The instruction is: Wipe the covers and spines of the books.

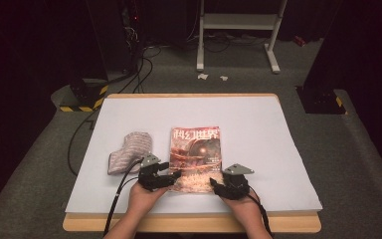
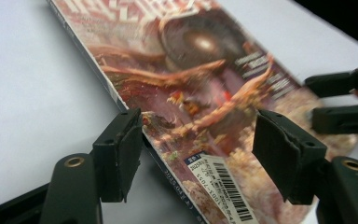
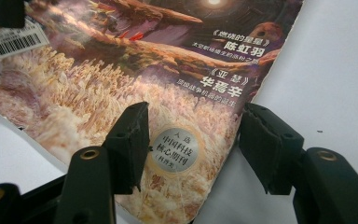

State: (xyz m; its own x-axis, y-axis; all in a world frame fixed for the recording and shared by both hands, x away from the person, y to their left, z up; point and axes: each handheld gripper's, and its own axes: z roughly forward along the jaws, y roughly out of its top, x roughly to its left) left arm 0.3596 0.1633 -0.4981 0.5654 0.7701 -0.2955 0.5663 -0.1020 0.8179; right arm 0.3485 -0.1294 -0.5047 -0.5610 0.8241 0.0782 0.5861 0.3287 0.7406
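A magazine (image 1: pixel 195 157) with a reddish fantasy cover lies flat on the white table sheet (image 1: pixel 258 119), near its front middle. My left gripper (image 1: pixel 173 175) is at the magazine's near left corner. In the left gripper view its jaws (image 2: pixel 200 151) stand open astride the spine edge of the magazine (image 2: pixel 200 79), the left pad (image 2: pixel 123 151) beside the spine, a barcode label between them. My right gripper (image 1: pixel 214 183) is at the near right corner. Its jaws (image 3: pixel 193 149) are open, one pad over the cover of the magazine (image 3: pixel 135 70), the other over the bare table.
A patterned grey cloth (image 1: pixel 129 150) lies left of the magazine, close to the left hand. The right gripper's jaws (image 2: pixel 340 100) show at the right edge of the left gripper view. Beyond the table stand a white frame (image 1: pixel 238 30) and floor cables (image 1: pixel 139 74).
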